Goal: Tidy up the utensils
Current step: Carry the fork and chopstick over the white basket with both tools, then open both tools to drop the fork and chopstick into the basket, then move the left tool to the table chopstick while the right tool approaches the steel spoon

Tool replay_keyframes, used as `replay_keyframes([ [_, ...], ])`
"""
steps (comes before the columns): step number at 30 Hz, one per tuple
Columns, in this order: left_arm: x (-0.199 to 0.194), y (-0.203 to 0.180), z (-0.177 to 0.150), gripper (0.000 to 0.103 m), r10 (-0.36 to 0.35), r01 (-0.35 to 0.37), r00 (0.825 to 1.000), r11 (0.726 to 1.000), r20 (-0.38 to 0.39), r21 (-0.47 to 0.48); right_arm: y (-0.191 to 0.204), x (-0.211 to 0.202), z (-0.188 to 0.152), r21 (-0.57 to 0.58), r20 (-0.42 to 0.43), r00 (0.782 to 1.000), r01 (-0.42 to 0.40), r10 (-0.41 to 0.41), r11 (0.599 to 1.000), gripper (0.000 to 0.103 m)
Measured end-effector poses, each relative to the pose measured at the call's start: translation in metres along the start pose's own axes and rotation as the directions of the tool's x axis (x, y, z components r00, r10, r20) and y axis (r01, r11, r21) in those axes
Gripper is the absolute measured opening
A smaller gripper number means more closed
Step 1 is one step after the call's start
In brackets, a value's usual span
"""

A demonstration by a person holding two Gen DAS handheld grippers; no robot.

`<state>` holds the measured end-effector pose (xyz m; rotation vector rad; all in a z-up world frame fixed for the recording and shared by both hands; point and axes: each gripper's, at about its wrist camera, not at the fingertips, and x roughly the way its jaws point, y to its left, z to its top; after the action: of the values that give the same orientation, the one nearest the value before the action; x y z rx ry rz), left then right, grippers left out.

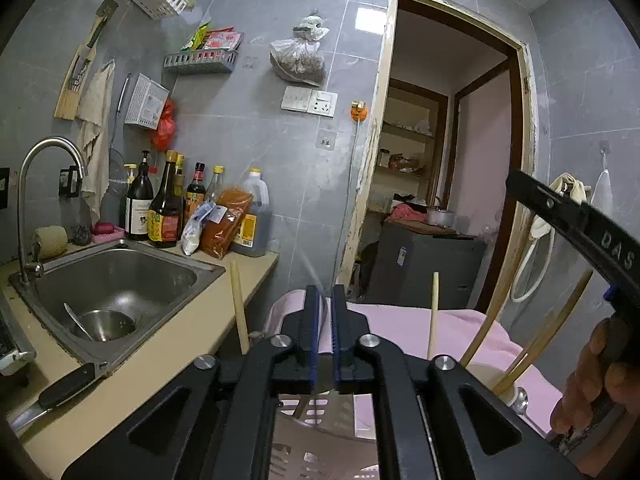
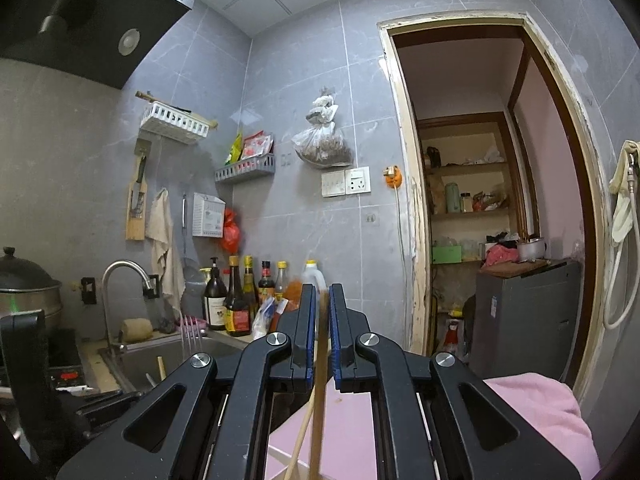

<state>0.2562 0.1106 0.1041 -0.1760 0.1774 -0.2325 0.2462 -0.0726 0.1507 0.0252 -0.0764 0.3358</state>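
Pink cloth point(image 2: 536, 412), grey marbled wall tiles point(image 2: 304, 92)

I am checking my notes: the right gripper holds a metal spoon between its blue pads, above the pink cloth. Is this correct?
Not quite. In the right wrist view, the right gripper is shut on a long wooden chopstick, not a metal spoon. It is above the pink cloth, as you wrote.

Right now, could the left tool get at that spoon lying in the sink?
Probably yes. The spoon lies open in the steel bowl in the sink, with nothing over it. But the left tool points away over the pink cloth, jaws nearly closed, so it must swing left and open.
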Motion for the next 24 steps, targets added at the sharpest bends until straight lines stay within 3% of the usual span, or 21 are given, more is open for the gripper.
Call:
replay_keyframes([
  [4, -0.008, -0.004, 0.007, 0.024, -0.016, 0.016, 1.0, 1.0, 0.019, 0.0, -0.003, -0.005, 0.002, 0.009, 0.004, 1.0, -0.004, 0.004, 1.0, 0.011],
  [8, -0.015, -0.009, 0.014, 0.026, -0.035, 0.035, 0.999, 0.999, 0.025, -0.007, -0.011, -0.015, 0.008, 0.023, 0.029, 1.0, -0.004, 0.004, 1.0, 0.022],
  [11, -0.021, -0.016, 0.018, 0.038, -0.041, 0.042, 0.999, 0.999, 0.032, -0.013, -0.018, -0.024, 0.012, 0.012, 0.043, 0.999, 0.001, -0.002, 1.0, 0.025],
  [13, -0.026, -0.024, 0.02, 0.051, -0.043, 0.044, 0.998, 0.999, 0.041, -0.015, -0.024, -0.032, 0.013, 0.002, 0.05, 0.999, 0.01, -0.01, 1.0, 0.028],
  [17, -0.034, -0.04, 0.024, 0.067, -0.06, 0.06, 0.997, 0.998, 0.045, -0.016, -0.041, -0.051, 0.016, -0.021, 0.051, 0.998, 0.035, -0.034, 0.999, 0.048],
  [20, -0.041, -0.054, 0.025, 0.076, -0.073, 0.073, 0.996, 0.997, 0.049, 0.004, -0.054, -0.065, 0.016, -0.04, 0.041, 0.998, 0.058, -0.056, 0.998, 0.052],
  [24, -0.049, -0.073, 0.022, 0.095, -0.094, 0.094, 0.994, 0.996, 0.057, 0.008, -0.075, -0.087, 0.012, -0.055, 0.027, 0.995, 0.094, -0.093, 0.994, 0.067],
])
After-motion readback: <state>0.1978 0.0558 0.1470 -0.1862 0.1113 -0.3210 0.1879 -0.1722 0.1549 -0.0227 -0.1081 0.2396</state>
